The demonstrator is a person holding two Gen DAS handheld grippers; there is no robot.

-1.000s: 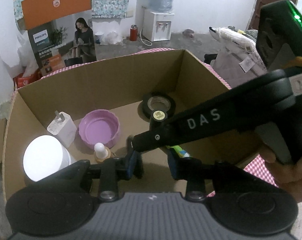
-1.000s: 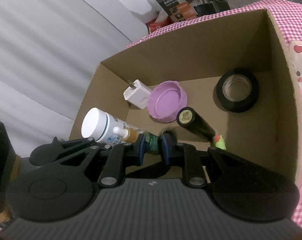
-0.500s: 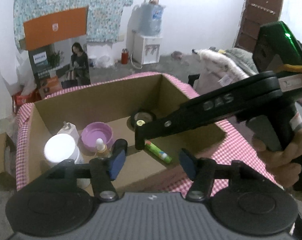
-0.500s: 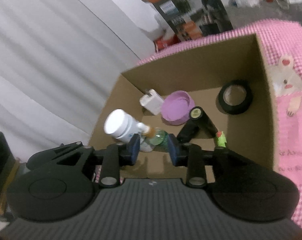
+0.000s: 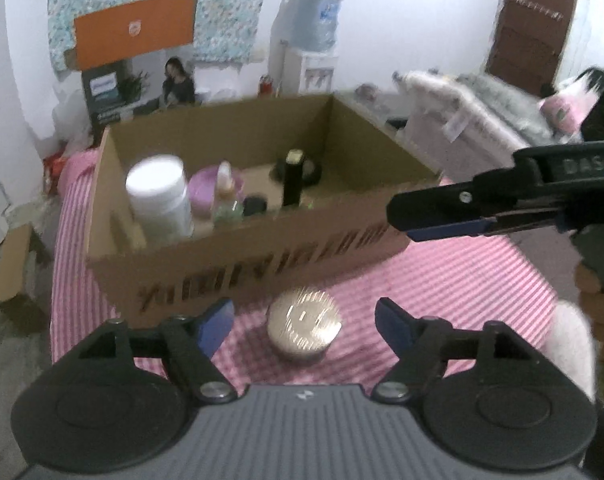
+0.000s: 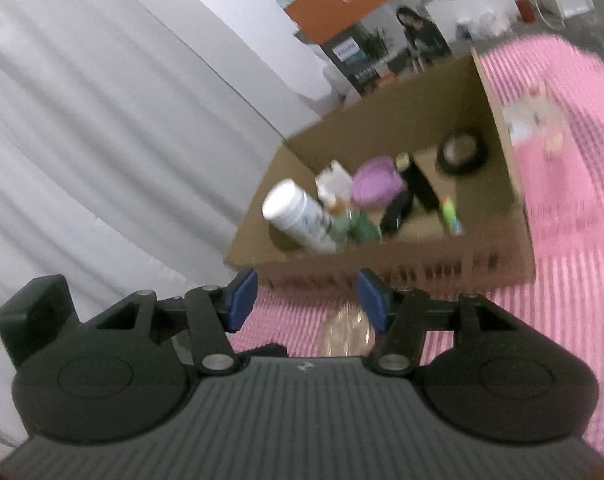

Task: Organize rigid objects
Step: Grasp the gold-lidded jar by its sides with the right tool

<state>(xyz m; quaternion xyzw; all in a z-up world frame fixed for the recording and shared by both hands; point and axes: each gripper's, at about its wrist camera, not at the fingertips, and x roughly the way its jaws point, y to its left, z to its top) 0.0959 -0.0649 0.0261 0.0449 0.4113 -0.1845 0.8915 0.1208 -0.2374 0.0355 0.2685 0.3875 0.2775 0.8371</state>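
A cardboard box (image 5: 257, 256) stands on the pink checked cloth and holds a white bottle (image 5: 159, 196), a purple lid (image 5: 205, 196), a dropper bottle (image 5: 225, 196), a black tube (image 5: 293, 178) and a tape roll (image 6: 462, 152). A round gold tin (image 5: 304, 330) sits on the cloth in front of the box. My left gripper (image 5: 304, 324) is open, just above and around the tin. My right gripper (image 6: 308, 300) is open and empty, back from the box; it also shows in the left wrist view (image 5: 442, 218). The tin shows blurred in the right wrist view (image 6: 348, 334).
The box (image 6: 402, 256) also holds a white charger (image 6: 334, 182) and a green glue stick (image 6: 450, 214). White curtains (image 6: 101, 120) hang on the left. A small cardboard carton (image 5: 15, 264) sits off the table's left edge. A water dispenser (image 5: 306, 56) stands by the far wall.
Both grippers have pulled back out of the box and opened wide. The right gripper let go of a small green bottle, which now stands in the box. The tin has come into view.
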